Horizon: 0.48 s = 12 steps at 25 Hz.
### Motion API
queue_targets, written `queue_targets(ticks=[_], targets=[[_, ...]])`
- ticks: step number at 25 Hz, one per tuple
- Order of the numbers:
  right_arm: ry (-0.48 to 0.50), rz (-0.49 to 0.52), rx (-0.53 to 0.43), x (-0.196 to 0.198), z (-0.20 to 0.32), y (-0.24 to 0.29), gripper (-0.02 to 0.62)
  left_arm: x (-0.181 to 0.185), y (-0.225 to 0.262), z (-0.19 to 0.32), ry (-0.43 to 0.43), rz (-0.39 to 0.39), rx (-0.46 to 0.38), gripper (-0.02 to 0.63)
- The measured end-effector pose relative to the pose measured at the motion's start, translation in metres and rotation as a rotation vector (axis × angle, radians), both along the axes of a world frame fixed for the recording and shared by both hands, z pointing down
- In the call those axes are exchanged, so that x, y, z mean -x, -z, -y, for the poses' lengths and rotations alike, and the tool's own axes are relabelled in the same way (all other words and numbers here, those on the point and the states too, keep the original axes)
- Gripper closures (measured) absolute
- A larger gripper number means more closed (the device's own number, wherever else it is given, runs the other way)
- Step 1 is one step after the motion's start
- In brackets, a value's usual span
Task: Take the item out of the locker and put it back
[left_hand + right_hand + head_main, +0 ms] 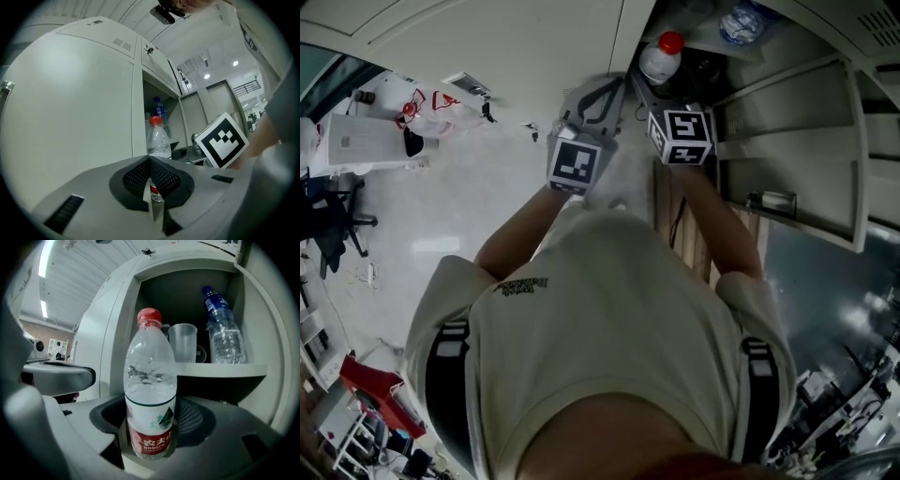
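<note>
Right gripper view: the right gripper [151, 448] jaws clamp the red-capped bottle [150, 390].

Blue-capped bottle [225, 333] upright, clear cup [183, 343] just to its left, apart. On the pale floor [450, 216]: black office chair [328, 220] at far left, white box [366, 142] beyond it, plastic bag with red print [427, 105] beside the box. Red object [370, 384] lower left, type unclear. Round ceiling lights [206, 76] are lit in the hall behind.
</note>
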State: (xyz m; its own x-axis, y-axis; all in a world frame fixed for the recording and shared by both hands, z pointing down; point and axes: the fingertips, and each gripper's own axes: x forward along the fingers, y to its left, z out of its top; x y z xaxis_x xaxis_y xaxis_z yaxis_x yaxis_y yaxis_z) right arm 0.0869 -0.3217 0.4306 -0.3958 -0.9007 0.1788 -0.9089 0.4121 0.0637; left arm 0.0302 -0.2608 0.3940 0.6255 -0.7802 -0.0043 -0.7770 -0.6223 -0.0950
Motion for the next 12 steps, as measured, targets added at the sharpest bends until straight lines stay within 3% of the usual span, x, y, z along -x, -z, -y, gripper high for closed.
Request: queue_targets(ticks=[9, 12], targets=[[-0.019, -0.006, 0.108, -0.001, 0.01, -0.049, 0.287, -0.005, -0.042, 0.006, -0.001, 0.016, 0.069, 0.594], [-0.019, -0.01, 0.104, -0.001, 0.012, -0.052, 0.285, -0.006, -0.048, 0.006, 0.0, 0.024, 0.08, 0.594]])
